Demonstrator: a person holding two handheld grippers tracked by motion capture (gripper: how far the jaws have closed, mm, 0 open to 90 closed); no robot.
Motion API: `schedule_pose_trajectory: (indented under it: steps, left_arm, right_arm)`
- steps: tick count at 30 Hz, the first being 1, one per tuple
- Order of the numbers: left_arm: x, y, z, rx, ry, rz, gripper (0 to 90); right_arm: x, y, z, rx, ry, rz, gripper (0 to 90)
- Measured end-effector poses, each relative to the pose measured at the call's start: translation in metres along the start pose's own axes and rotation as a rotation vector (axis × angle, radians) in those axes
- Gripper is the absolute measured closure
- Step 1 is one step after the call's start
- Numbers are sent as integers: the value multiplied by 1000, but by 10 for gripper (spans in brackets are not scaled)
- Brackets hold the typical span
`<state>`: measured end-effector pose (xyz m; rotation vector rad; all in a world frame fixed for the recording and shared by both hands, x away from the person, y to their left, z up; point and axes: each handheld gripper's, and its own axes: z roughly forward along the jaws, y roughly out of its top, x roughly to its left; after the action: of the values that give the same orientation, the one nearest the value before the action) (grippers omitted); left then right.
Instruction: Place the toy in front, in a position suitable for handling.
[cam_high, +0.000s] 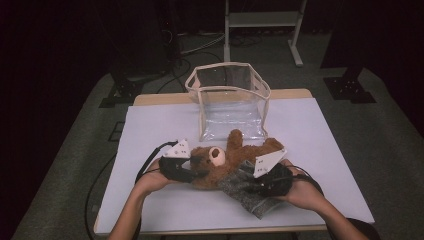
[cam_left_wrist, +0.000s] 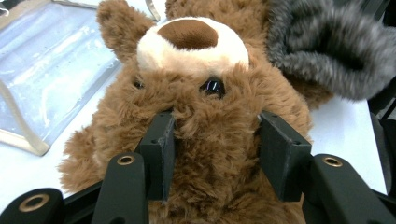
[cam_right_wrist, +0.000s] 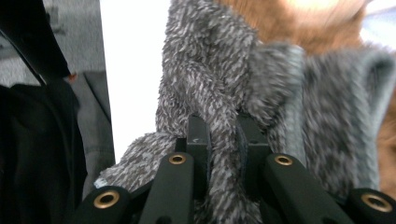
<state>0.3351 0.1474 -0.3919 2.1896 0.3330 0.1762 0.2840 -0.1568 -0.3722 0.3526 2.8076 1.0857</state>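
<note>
A brown teddy bear (cam_high: 220, 160) lies on its back on the white table (cam_high: 150, 130), its head towards my left hand. My left gripper (cam_high: 194, 170) is shut on the bear's head (cam_left_wrist: 205, 116), its black pads pressed into the fur on both sides. A fuzzy grey knitted garment (cam_high: 245, 192) lies over the bear's lower body. My right gripper (cam_high: 262, 182) is shut on a fold of that grey garment (cam_right_wrist: 219, 116), pinched tight between its pads. The bear's orange-brown fur (cam_right_wrist: 299, 23) rises behind the garment in the right gripper view.
A clear plastic bag with a beige trim (cam_high: 230, 100) stands open at the back middle of the table, just beyond the bear; its flat wall (cam_left_wrist: 51, 70) lies left of the bear's head. A metal stand (cam_high: 262, 25) is on the floor behind.
</note>
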Motion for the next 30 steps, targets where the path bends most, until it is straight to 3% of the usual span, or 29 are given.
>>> schedule_pose_trajectory:
  steps: [6,9,12,15,18,22,26,30]
  left_arm:
    - [-5,2,2,14,-26,23,502]
    - [-7,1,2,13,-26,24,500]
    - [-8,0,1,11,-33,31,500]
    - [-10,-1,2,0,-50,28,502]
    - [-12,1,6,4,-53,36,502]
    - [-14,3,9,7,-60,44,503]
    - [-17,4,11,6,-66,50,502]
    - [-19,2,10,5,-65,55,497]
  right_arm:
    - [-7,29,0,-77,-48,-25,778]
    - [-12,38,10,-73,-65,-32,778]
    - [-13,33,17,-37,-74,-31,778]
    - [-14,21,12,-27,-69,-16,778]
    - [-13,18,0,-51,-81,-5,778]
    - [-15,30,-9,-105,-97,-4,778]
    - [-19,42,0,-109,-92,-16,777]
    - [-23,35,13,-70,-75,-4,776]
